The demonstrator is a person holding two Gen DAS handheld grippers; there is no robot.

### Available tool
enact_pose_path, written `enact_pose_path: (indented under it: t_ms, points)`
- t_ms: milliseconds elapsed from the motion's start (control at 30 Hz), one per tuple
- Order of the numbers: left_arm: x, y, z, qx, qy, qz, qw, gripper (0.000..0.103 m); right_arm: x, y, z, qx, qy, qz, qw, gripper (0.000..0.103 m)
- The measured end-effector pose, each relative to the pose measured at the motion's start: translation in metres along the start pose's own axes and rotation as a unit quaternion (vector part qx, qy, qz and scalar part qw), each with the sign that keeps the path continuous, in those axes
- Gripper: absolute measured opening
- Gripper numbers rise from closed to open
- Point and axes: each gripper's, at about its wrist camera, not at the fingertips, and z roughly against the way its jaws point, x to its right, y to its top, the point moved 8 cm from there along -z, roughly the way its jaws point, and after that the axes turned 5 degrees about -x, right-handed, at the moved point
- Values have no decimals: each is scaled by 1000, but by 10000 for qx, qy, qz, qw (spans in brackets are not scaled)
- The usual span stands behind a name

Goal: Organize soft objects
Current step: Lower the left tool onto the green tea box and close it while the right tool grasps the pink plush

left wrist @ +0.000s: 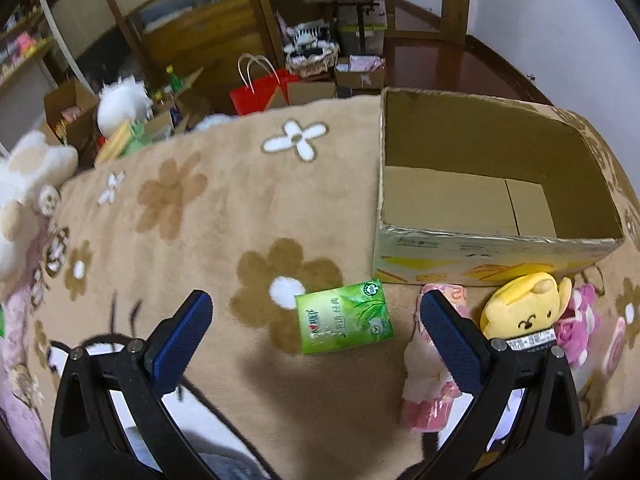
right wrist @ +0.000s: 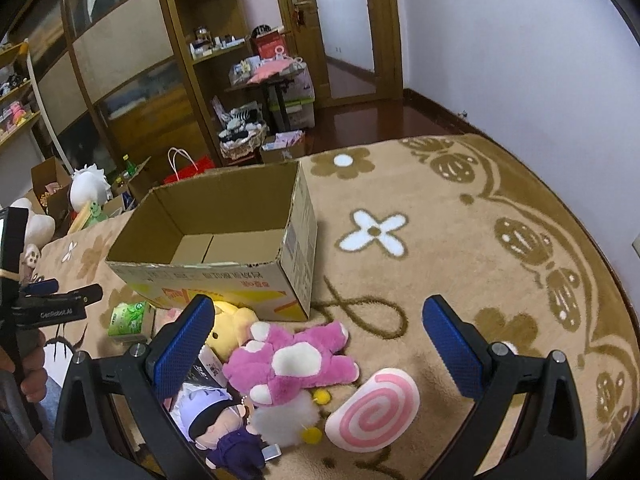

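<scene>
An open, empty cardboard box stands on the flowered beige blanket. In front of it lie a green tissue pack, a pink packet, a yellow plush, a pink-and-white plush, a pink swirl cushion and a purple-clad doll. My left gripper is open above the tissue pack. My right gripper is open above the pink-and-white plush. The left gripper also shows in the right wrist view.
White and cream plush toys sit at the blanket's left edge. Beyond it are boxes, a red paper bag, shelves and a small loaded table. A doorway and white wall are to the right.
</scene>
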Motion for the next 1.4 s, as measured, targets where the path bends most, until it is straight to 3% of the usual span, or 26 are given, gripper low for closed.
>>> enact_pose_path:
  t_ms: [733,967,1100,1333,1400]
  points:
    - [11,-11,-76,-859,-251,248,9957,102,-26,-35,-84,-1061,319,291,9934,103]
    - [14,-19,-93,-1085,-248,217,9935,102,-24,-51,-111,-1469,360,134,9884,103]
    - [12,-23,-99,-1210,-73,153,9925,102,-25,-52,-117,-1518,380,136,9876,103]
    - [13,-27,-112,-1368,-165,191,9903,102,-29,-58,-127,-1646,271,339,9854,103]
    - [15,-27,-113,-1376,-177,181,9902,97,-29,-58,-129,-1666,272,323,9851,103]
